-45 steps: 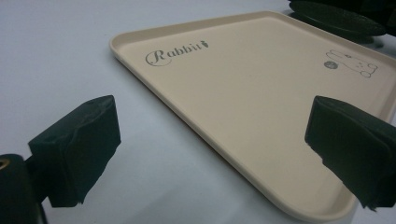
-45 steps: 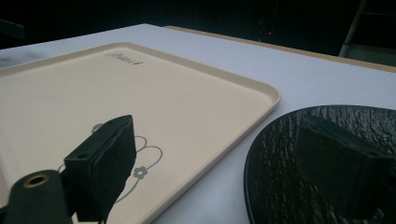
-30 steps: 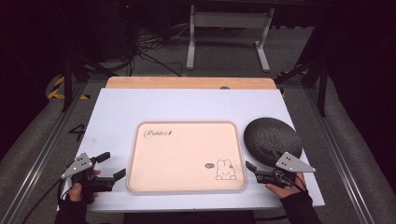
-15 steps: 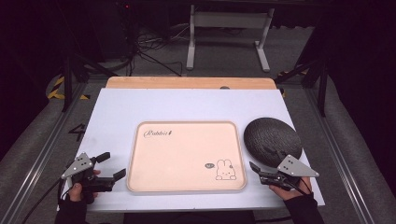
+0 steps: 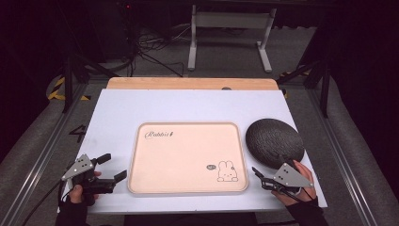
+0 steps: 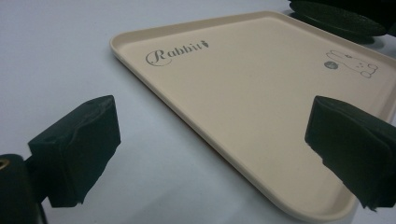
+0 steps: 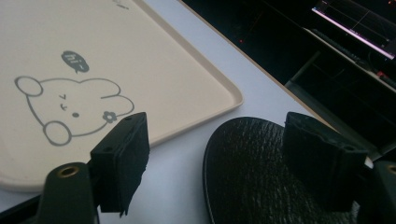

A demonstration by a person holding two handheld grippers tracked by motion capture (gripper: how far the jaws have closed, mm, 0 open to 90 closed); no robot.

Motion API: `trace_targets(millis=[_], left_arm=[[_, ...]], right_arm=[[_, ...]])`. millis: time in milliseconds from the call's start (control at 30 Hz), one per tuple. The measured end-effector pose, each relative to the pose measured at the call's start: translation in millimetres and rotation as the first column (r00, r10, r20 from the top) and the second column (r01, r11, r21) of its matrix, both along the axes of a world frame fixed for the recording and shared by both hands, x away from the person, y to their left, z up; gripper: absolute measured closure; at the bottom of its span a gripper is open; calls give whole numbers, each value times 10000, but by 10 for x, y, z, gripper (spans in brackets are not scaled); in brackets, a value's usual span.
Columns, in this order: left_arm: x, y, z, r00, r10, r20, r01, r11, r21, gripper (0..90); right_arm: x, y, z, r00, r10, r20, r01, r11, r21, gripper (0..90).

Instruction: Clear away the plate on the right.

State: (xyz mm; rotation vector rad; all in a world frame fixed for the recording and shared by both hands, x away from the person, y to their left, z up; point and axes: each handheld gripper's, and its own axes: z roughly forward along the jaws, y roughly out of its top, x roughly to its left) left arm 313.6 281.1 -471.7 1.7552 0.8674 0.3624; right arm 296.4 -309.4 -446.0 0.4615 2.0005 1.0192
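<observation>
A beige tray with "Rabbit" lettering and a rabbit drawing lies flat in the middle of the white table. A black round textured plate sits just right of it. My left gripper rests at the tray's near left corner, open wide. In the left gripper view the tray's corner lies between the spread jaws of the left gripper, untouched. My right gripper is at the plate's near edge. In the right gripper view the right gripper is open, straddling the plate's rim without pressing on it.
The white tabletop reaches back to a wooden strip along its far edge. A metal stand and cables sit on the dark floor beyond. Metal rails run along both sides of the table.
The right gripper has shifted slightly right and toward the table's front edge. The left gripper, tray and plate have stayed put.
</observation>
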Motion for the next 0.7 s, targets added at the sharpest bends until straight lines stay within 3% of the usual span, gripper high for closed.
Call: trace_targets(millis=[33, 100, 200, 367, 467, 567, 633, 700], left_arm=[[2, 2, 0, 10000, -16, 6, 16, 10000, 12, 40], [3, 2, 0, 10000, -16, 1, 16, 10000, 11, 40], [3, 1, 0, 10000, -19, -1, 19, 10000, 8, 40], [3, 2, 0, 10000, -19, -3, 19, 10000, 10, 40], [3, 2, 0, 10000, -22, 1, 22, 10000, 7, 40], [3, 2, 0, 10000, -27, 1, 27, 10000, 10, 40], [3, 2, 0, 10000, -34, 0, 34, 10000, 9, 40], [3, 2, 0, 10000, -35, -1, 35, 10000, 7, 40]], right_arm=[[-11, 14, -12, 9999, 19, 142, -11, 9987, -512, 266], [-28, 28, -27, 9995, -2, 302, 34, 9945, -1047, 276], [-36, 35, -34, 9992, 4, 396, 49, 9911, -1329, 280], [-61, 36, -49, 9975, -116, 694, 264, 9757, -2173, 314], [-82, 68, -88, 9940, 53, 1096, 329, 9383, -3442, 336], [-94, 101, -110, 9913, 229, 1293, 323, 9118, -4094, 357], [-100, 125, -130, 9900, 300, 1382, 336, 8994, -4359, 361], [-97, 149, -156, 9879, 444, 1486, 341, 8727, -4871, 379]])
